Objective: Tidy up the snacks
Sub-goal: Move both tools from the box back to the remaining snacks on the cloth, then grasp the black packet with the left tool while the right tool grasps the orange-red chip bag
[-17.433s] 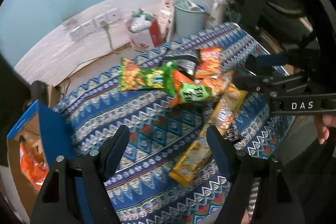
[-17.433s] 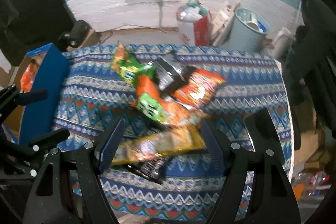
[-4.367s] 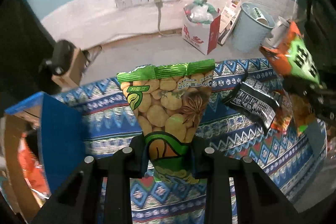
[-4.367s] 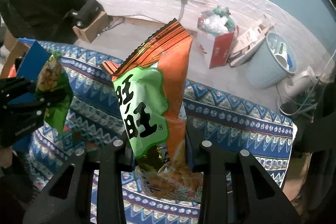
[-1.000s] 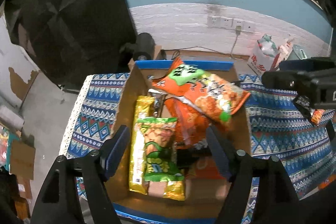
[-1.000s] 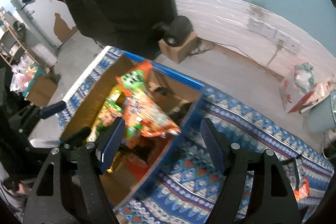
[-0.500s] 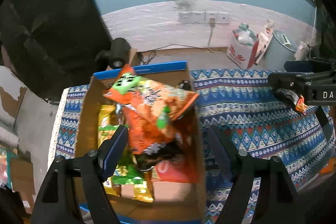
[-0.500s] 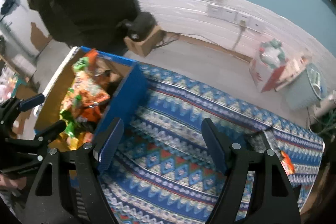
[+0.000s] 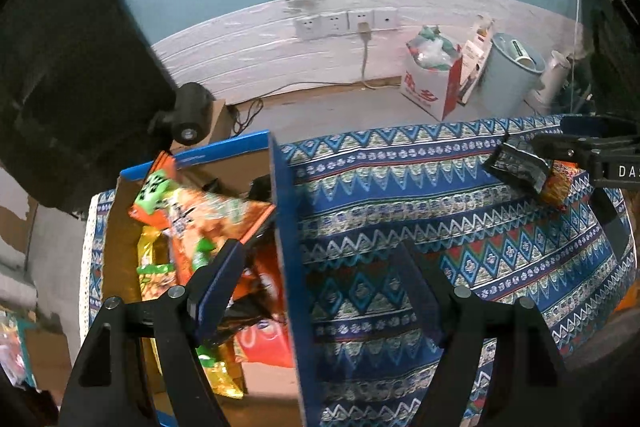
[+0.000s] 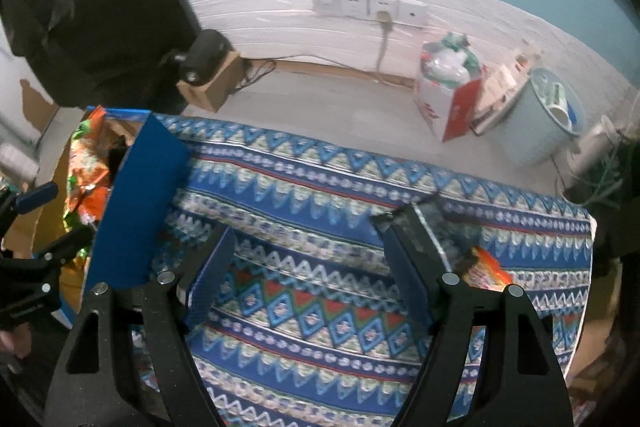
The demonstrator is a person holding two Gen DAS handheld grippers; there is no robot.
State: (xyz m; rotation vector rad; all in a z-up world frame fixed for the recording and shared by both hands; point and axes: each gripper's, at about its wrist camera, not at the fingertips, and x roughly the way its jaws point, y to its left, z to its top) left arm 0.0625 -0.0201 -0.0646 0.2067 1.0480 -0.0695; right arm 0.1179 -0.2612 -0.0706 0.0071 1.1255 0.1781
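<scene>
A blue-edged cardboard box (image 9: 285, 227) at the left end of the patterned cloth (image 9: 400, 195) holds several snack packets, with an orange and green packet (image 9: 192, 211) on top. My left gripper (image 9: 318, 267) hangs open and empty over the box's right wall. A black packet (image 9: 516, 163) and an orange packet (image 9: 558, 183) lie on the cloth at the far right, below my right gripper (image 9: 550, 133). In the right wrist view my right gripper (image 10: 308, 259) stands open and empty above bare cloth. The black packet (image 10: 440, 223) and orange packet (image 10: 486, 273) show behind its right finger. The box (image 10: 136, 203) is at the left.
Beyond the table's far edge is bare floor with a red and white bag (image 9: 434, 83), a pale blue bin (image 9: 508, 71) and a black device on a small carton (image 9: 188, 115). Wall sockets (image 9: 344, 21) sit above. A dark curtain fills the upper left.
Both grippers have swung right, away from above the box and out over the cloth. The box now sits at the left of both views. The jaws have stayed open.
</scene>
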